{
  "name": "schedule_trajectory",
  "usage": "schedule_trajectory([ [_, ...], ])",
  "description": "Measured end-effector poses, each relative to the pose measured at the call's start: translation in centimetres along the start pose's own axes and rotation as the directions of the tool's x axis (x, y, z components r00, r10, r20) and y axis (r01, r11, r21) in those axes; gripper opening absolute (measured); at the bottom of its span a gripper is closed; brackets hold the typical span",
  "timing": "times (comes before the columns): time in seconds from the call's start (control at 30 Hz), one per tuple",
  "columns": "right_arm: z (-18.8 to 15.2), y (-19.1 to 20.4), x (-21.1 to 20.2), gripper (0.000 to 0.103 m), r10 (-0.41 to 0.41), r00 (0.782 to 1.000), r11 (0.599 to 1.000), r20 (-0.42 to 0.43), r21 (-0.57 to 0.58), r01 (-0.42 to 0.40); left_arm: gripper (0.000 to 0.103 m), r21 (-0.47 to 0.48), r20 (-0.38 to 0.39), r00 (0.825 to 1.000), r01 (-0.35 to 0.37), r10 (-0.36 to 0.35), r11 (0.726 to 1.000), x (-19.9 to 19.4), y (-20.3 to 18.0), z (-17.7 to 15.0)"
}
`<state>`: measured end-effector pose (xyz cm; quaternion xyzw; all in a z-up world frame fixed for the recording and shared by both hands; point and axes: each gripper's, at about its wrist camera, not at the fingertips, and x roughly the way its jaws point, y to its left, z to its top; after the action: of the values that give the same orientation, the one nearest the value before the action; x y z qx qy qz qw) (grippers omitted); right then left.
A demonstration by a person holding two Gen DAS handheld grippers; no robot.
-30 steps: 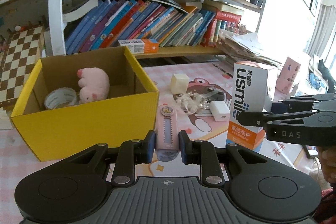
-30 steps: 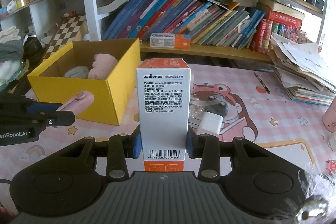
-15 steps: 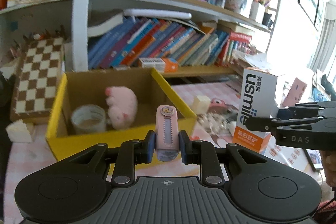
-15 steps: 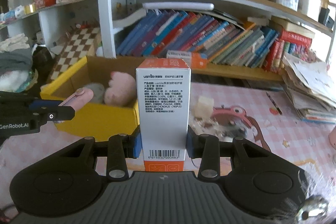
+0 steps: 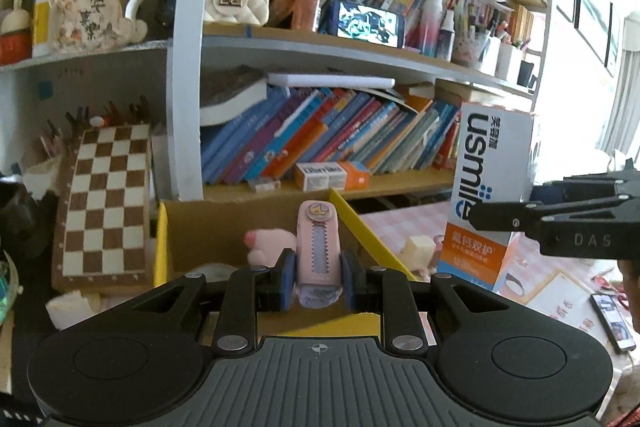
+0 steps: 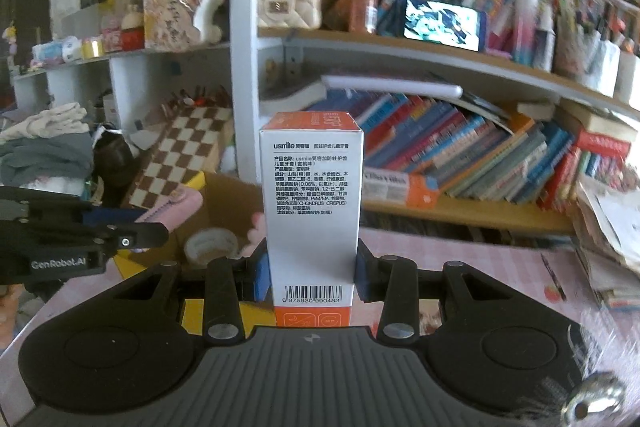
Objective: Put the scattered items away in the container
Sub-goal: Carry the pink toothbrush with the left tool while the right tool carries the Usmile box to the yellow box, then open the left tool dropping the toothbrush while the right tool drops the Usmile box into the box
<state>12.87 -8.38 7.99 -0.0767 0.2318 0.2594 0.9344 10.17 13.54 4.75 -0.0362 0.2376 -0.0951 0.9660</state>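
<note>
My left gripper [image 5: 318,277] is shut on a pink comb case [image 5: 318,251] and holds it above the near edge of the yellow cardboard box [image 5: 362,227]. Inside the box lie a pink plush toy [image 5: 270,245] and a tape roll [image 6: 210,245]. My right gripper [image 6: 310,277] is shut on a white and orange usmile toothpaste box [image 6: 312,203], held upright to the right of the yellow box [image 6: 196,181]. The toothpaste box also shows in the left wrist view [image 5: 486,195]. The left gripper with the pink case shows at the left of the right wrist view [image 6: 132,231].
A bookshelf [image 5: 320,139] full of books stands behind the box. A chessboard [image 5: 104,203] leans at the left. A small cream cube [image 5: 418,247] lies on the pink table mat [image 5: 560,295]. A phone [image 5: 612,323] lies at the right. Paper stacks [image 6: 608,227] sit at the right.
Both grippers have risen and moved toward the yellow box with their loads still held. The left gripper now hangs over the box's near edge; the views tilt up to the shelves.
</note>
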Motion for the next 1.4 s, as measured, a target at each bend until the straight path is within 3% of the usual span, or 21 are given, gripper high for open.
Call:
schedule_trajectory([
  [0.47, 3.5, 1.9, 5.7, 0.037, 0.072, 0.997, 0.995, -0.003, -0.064, -0.072, 0.023, -0.003, -0.024, 0.999, -0.034, 0.034, 0.999, 2.9, 2.0, 1.2],
  [0.8, 4.1, 2.3, 10.3, 0.037, 0.142, 0.988, 0.98, -0.069, -0.134, -0.15, 0.023, 0.064, -0.122, 0.992, -0.02, 0.027, 0.998, 6.3, 3.3, 0.9],
  [1.07, 3.3, 3.0, 14.2, 0.037, 0.193, 0.961, 0.953, -0.198, -0.193, -0.232, 0.023, 0.082, -0.201, 0.979, -0.006, 0.023, 0.997, 8.6, 3.9, -0.2],
  [1.4, 1.7, 2.8, 17.1, 0.037, 0.216, 0.928, 0.943, -0.304, -0.18, -0.279, 0.023, 0.08, -0.275, 0.961, -0.012, 0.034, 0.997, 10.7, 4.7, -1.2],
])
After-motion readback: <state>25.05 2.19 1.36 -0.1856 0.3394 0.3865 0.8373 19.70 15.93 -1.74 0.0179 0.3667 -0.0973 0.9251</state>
